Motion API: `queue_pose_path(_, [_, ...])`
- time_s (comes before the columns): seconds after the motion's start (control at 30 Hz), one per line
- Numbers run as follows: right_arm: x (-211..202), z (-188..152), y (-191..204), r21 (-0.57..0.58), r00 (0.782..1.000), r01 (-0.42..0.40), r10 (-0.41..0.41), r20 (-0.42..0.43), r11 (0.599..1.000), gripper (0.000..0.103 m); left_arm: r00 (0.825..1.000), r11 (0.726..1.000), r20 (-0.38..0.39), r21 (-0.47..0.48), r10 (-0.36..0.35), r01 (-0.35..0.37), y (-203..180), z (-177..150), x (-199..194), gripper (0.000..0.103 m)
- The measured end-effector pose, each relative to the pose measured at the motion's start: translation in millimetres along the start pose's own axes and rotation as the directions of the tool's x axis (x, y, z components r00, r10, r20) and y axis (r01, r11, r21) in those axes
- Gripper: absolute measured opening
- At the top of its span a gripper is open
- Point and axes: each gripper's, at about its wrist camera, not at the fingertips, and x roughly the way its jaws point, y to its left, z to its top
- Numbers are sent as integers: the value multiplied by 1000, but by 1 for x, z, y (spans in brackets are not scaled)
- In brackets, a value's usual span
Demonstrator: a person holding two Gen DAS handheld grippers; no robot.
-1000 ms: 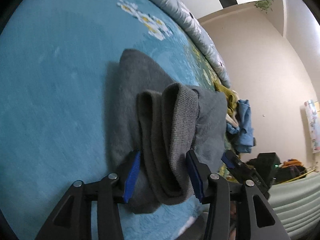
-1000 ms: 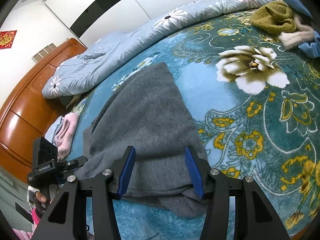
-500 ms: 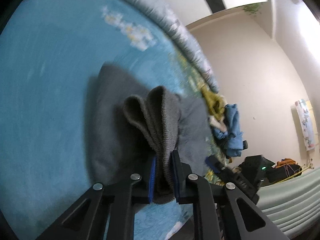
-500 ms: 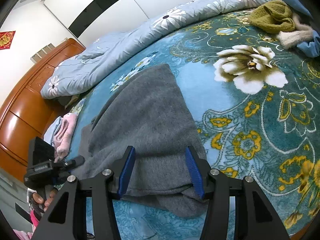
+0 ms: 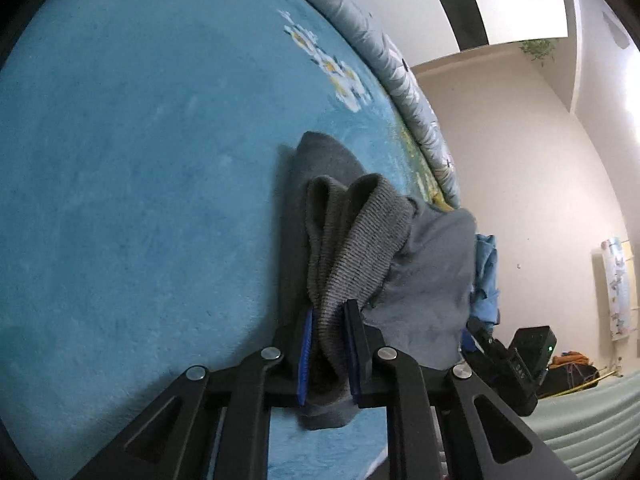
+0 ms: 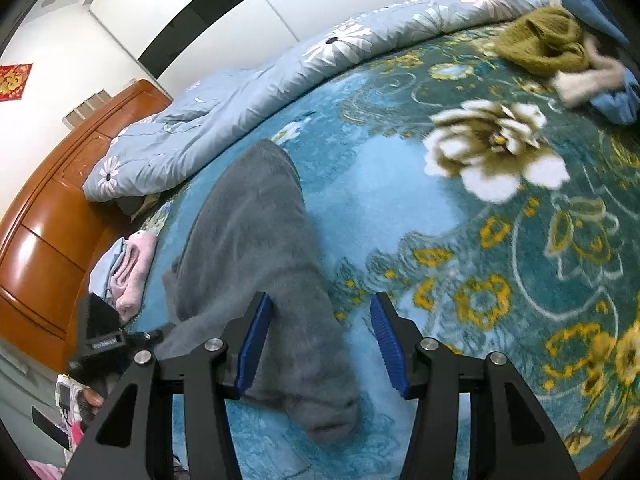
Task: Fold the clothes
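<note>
A grey knitted garment lies on the blue flowered blanket of the bed. My left gripper is shut on a bunched ribbed edge of the grey garment and holds it lifted off the blanket. My right gripper is open, its blue pads astride the garment's near right edge, just above it. The left gripper also shows at the left in the right wrist view.
A pile of olive, white and blue clothes lies at the bed's far right. A folded pink and blue stack sits at the left by the wooden headboard. A pale flowered quilt runs along the far side.
My left gripper has closed on the ribbed edge and lifted it. The garment has bunched narrower and shifted left under my open right gripper.
</note>
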Motion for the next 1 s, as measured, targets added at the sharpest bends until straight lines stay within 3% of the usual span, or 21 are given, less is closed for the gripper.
queue_pose_path(0.2, [5,34,36,-125,1000,-9,11,11,992,53,995,974,62,204,83,-94,-58,4,-15,20])
queue_pose_path(0.3, [14,47,49,-197,1000,11,-13,-11,980,53,993,958,102,275,53,-80,-85,12,-22,21])
queue_pose_path(0.43, [33,60,58,-245,997,33,-48,-56,969,53,996,948,81,313,42,-66,-109,27,0,24])
queue_pose_path(0.63, [59,69,54,-232,993,25,-52,-110,972,53,986,960,23,225,168,-169,-77,38,39,24])
queue_pose_path(0.87, [99,62,45,-239,973,64,-114,-202,969,54,991,975,-12,176,136,-132,-57,32,39,24])
queue_pose_path(1.0, [75,63,47,-253,982,46,-90,-166,966,54,994,974,41,200,102,-108,-67,23,10,27])
